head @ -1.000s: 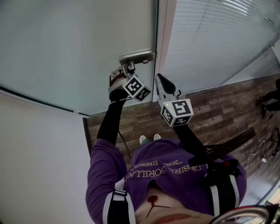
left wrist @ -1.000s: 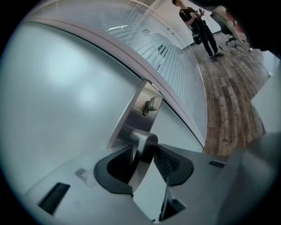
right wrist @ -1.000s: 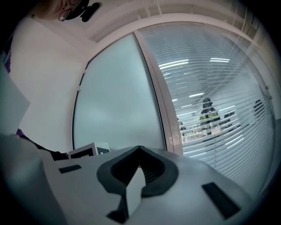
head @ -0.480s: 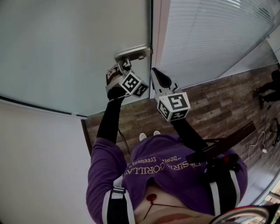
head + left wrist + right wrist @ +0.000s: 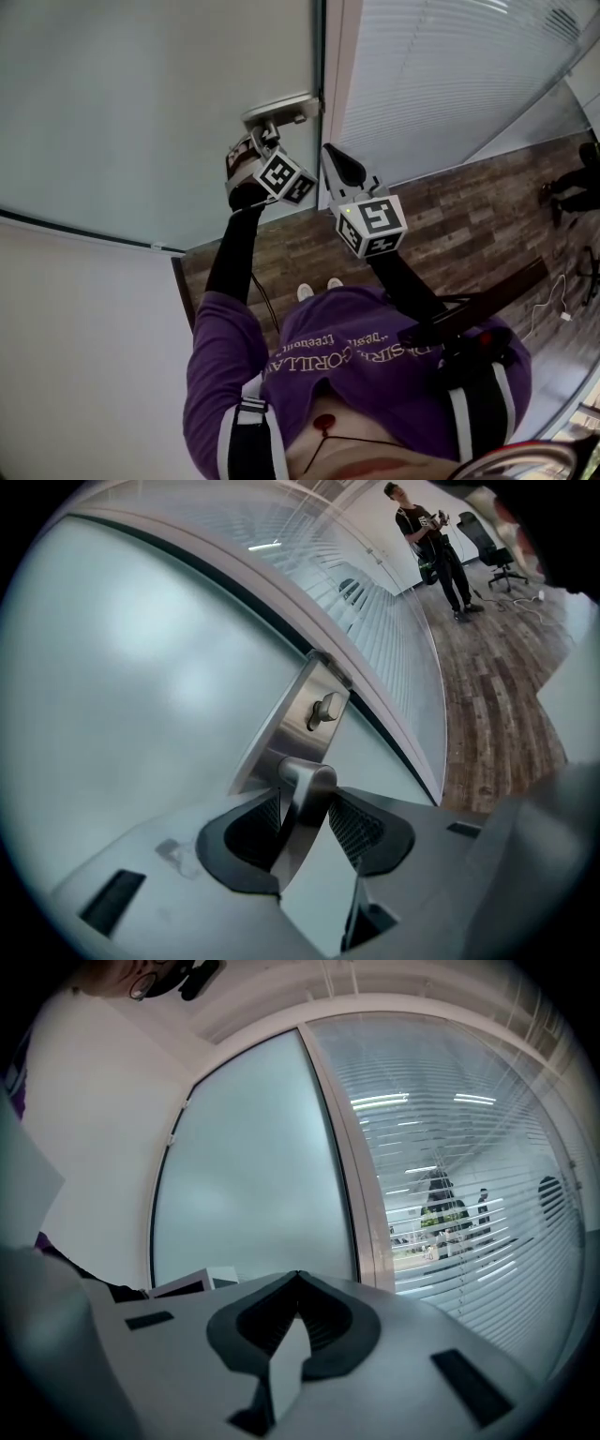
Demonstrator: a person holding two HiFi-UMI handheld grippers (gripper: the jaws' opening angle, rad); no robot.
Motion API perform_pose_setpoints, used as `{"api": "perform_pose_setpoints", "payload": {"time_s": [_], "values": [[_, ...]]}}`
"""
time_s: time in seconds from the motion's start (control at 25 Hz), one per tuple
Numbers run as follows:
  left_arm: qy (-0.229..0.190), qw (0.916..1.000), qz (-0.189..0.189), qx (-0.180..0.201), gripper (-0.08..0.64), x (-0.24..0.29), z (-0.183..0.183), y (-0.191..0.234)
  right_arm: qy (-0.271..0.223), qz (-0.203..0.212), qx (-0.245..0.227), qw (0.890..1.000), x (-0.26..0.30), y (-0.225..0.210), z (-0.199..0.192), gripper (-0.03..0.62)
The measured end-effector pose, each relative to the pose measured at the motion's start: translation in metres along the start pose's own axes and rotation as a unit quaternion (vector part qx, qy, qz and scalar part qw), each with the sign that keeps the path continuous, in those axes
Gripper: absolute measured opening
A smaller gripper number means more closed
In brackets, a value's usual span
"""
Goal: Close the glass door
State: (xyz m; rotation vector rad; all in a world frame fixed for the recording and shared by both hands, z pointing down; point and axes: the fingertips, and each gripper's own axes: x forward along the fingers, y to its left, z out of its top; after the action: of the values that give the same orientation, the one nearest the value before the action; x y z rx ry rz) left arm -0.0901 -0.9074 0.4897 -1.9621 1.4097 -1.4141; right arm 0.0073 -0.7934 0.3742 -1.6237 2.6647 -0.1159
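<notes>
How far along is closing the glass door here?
Done: the glass door lies along the frame, apparently shut. In hand: the left gripper has just been opening its jaws, handle between them. Left: draw it off the handle; latching unconfirmed; right gripper shut, idle.

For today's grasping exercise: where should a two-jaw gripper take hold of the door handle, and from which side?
Take the lever, not the flat plate or small knob. Come head-on from the room side, one jaw each side: the lever stands out from the glass door and is narrow.
</notes>
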Motion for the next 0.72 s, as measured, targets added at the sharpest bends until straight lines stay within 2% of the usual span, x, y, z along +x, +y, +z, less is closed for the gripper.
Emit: {"api": "perform_pose_setpoints", "payload": {"time_s": [0.32, 0.4, 0.44, 0.48, 0.52, 0.56, 0.6, 0.64, 0.72], "values": [[-0.066, 0.9944, 0.061, 0.054, 0.152, -0.028, 0.005, 0.014, 0.003, -0.007, 0.002, 1.0, 0.001, -0.004, 0.007, -0.003], [-0.095, 0.9904, 0.09, 0.046, 0.15, -0.05, 0.004, 0.021, 0.0, -0.008, 0.004, 1.0, 0.001, -0.005, 0.011, -0.003], [-0.109, 0.9889, 0.098, 0.025, 0.15, -0.063, 0.001, 0.023, -0.001, -0.008, 0.005, 1.0, 0.0, -0.005, 0.012, -0.003], [-0.121, 0.9876, 0.099, -0.01, 0.15, -0.075, -0.005, 0.022, -0.003, -0.008, 0.005, 1.0, -0.001, -0.003, 0.012, -0.003], [-0.132, 0.9849, 0.094, -0.062, 0.149, -0.087, -0.013, 0.019, -0.004, -0.008, 0.005, 1.0, -0.003, 0.001, 0.012, -0.003], [-0.141, 0.978, 0.085, -0.128, 0.142, -0.098, -0.024, 0.016, -0.005, -0.007, 0.005, 1.0, -0.006, 0.006, 0.011, -0.003], [-0.148, 0.965, 0.077, -0.202, 0.087, -0.108, -0.035, 0.013, -0.006, -0.005, 0.004, 1.0, -0.008, 0.011, 0.01, -0.003], [-0.154, 0.946, 0.068, -0.277, 0.013, -0.118, -0.046, 0.011, -0.006, -0.003, 0.003, 1.0, -0.009, 0.016, 0.009, -0.003], [-0.168, 0.8975, 0.045, -0.405, 0.002, -0.134, -0.06, 0.008, -0.007, 0.0, 0.004, 1.0, -0.009, 0.021, 0.008, -0.003]]}}
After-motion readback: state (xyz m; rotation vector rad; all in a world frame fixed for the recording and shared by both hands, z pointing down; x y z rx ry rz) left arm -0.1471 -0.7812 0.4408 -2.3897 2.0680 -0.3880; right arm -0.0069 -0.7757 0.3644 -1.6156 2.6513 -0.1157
